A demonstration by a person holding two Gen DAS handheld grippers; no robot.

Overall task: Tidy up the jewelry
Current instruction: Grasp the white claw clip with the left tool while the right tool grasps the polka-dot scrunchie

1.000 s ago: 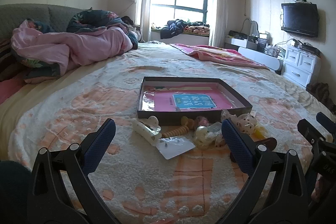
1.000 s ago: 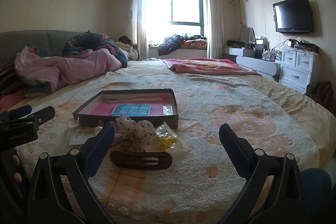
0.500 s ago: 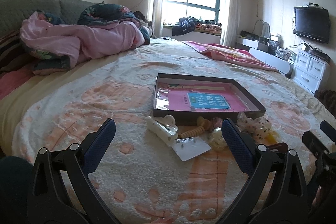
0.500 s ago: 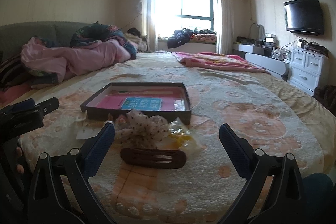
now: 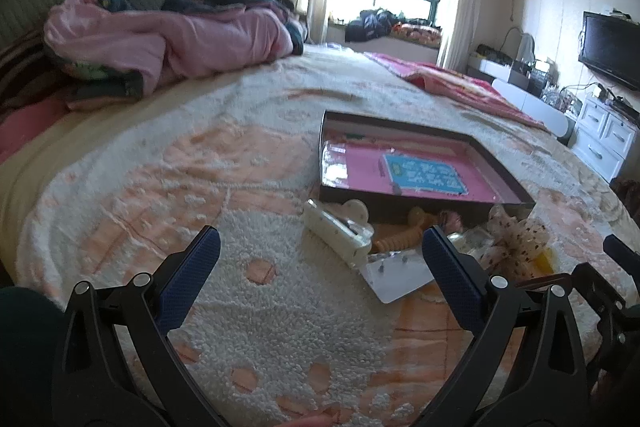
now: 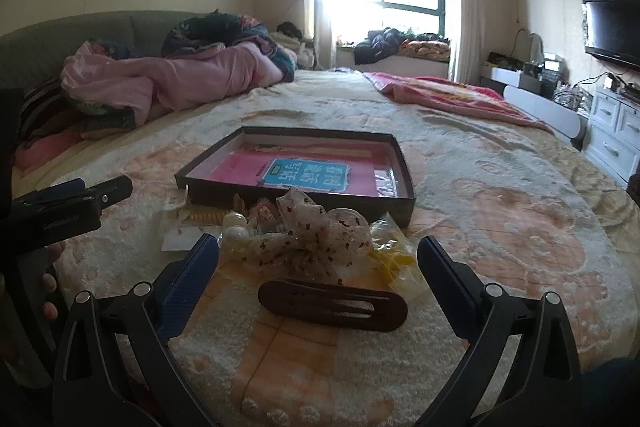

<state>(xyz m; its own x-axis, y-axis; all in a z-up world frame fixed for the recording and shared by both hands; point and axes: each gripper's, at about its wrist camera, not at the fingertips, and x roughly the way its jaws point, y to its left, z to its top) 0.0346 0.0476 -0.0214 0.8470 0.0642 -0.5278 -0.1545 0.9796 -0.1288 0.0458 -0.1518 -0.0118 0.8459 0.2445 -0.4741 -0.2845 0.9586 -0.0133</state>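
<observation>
Both claws hang wide open over the bed (image 6: 500, 195), holding nothing. In the right wrist view, the right claw (image 6: 318, 267) frames a brown hair clip (image 6: 333, 305) at lower centre, with a spotted bow (image 6: 320, 231) just behind it and the shallow tray (image 6: 224, 183) beyond. In the left wrist view, the left claw (image 5: 320, 265) sits lower centre; a white clip (image 5: 334, 233) lies just before the tray's front wall.

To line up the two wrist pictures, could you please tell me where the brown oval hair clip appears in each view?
Left wrist: the brown hair clip shows only as a dark sliver at lower right, behind the left gripper's right finger.
Right wrist: the clip lies whole at lower centre, between the open fingers.
Shared landmark: the dark shallow box with the pink and blue insert.
</observation>
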